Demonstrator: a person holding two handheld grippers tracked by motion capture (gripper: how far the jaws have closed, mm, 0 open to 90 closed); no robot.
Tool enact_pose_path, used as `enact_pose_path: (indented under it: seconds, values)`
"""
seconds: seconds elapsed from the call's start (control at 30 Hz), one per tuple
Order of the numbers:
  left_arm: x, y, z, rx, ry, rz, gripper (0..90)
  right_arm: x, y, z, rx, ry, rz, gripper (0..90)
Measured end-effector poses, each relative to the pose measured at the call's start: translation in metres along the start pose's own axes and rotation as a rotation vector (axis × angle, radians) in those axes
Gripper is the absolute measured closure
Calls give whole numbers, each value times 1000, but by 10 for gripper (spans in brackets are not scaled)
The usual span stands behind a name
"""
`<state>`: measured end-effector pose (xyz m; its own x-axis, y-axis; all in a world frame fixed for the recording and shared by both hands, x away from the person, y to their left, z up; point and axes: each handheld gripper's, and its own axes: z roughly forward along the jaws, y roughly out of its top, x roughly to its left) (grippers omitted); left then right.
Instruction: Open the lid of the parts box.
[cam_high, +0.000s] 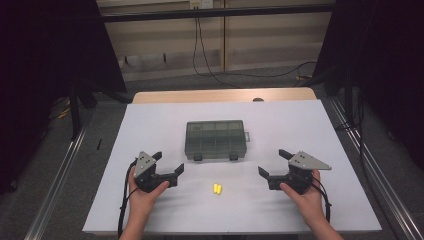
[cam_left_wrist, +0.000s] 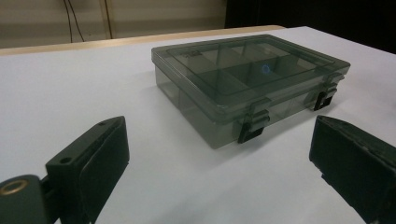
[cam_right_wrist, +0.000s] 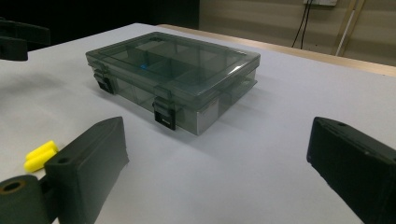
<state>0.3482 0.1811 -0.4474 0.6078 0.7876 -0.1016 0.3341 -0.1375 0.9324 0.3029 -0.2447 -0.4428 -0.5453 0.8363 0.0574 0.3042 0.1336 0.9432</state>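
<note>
White-topped bench (cam_high: 150, 210) with a wooden far edge, dark curtains to either side, cables trailing down the wall behind; item one, left gripper (cam_high: 168, 165), held in the person's left hand near the front-left of the bench, jaws spread wide and holding nothing, aimed toward the box; item two, two small yellow earplugs (cam_high: 217, 188), lying side by side and touching, alone on the bench between the two grippers and just in front of the box, also seen at the lower left of the right gripper view; item three, smoky grey compartment box (cam_high: 216, 139), at mid-bench, flat, lid down, its two dark latches (cam_left_wrist: 253, 125) on the near wall appearing fastened, dividers visible through the lid, contents too dim to identify; item four, right gripper (cam_high: 274, 164), held in the right hand at front-right, jaws likewise wide and empty, pointed at the box's near corner; risks, as judged: the earplugs look soft and round, so a glancing jaw could roll them off or squash them out of the grip; the box is light, so prying one latch unsupported could slide or tip it.
</note>
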Motion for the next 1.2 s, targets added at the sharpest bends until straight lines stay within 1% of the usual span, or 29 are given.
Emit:
enact_pose_path:
  seconds: [0.03, 0.1, 0.17, 0.2, 0.27, 0.37, 0.47, 0.57, 0.63, 0.73, 0.8, 0.87, 0.9, 0.93, 1.0, 1.03, 1.07, 1.13, 1.2]
  values:
    - [0, 1, 1, -3, 1, -6, 51, 0, 0, 1, -1, 0, 1, 44]
    - [1, 1, 2, -5, -1, -10, 52, -1, 1, 3, -4, -3, 21, 43]
    - [1, 2, 3, -10, -1, -15, 52, -2, 1, 6, -6, -8, 27, 40]
    - [1, 3, 3, -8, -1, -12, 52, -2, 1, 6, -6, -8, 27, 40]
    - [1, 3, 4, -2, -4, -4, 52, -3, 0, 10, 2, -18, 8, 37]
    - [2, 3, 5, -4, -5, -14, 53, -2, 1, 12, 0, -12, 8, 36]
    - [3, 3, 7, 5, -6, -7, 54, -3, 2, 15, 0, -20, 7, 32]
    - [3, 3, 9, 6, -8, -5, 55, -3, 4, 17, 10, -18, 13, 30]
    - [3, 4, 11, 11, -8, -12, 55, -4, 6, 19, 14, -22, 8, 28]
    - [3, 6, 14, 32, -12, 6, 55, -5, 7, 22, 6, -20, 29, 28]
    - [2, 5, 17, 27, -15, -9, 57, -6, 8, 24, 8, -17, 30, 31]
    - [3, 5, 18, 35, -10, -5, 59, -6, 8, 26, 12, -14, 42, 30]
    - [3, 5, 18, 35, -10, -5, 61, -7, 8, 27, 16, -12, 41, 30]
    - [5, 4, 20, 44, 2, -1, 61, -7, 9, 28, 18, -14, 31, 30]
    - [6, 4, 22, 47, 2, -5, 62, -6, 10, 30, 27, -15, 11, 31]
    - [6, 4, 23, 58, 4, -3, 63, -6, 11, 31, 28, -14, 5, 31]
    - [6, 4, 24, 63, 8, -4, 64, -6, 11, 32, 29, -8, 5, 31]
    - [5, 5, 26, 60, 2, -5, 64, -5, 12, 35, 36, -3, 5, 33]
    - [5, 5, 27, 67, 0, -2, 71, -5, 12, 39, 38, 2, 3, 41]
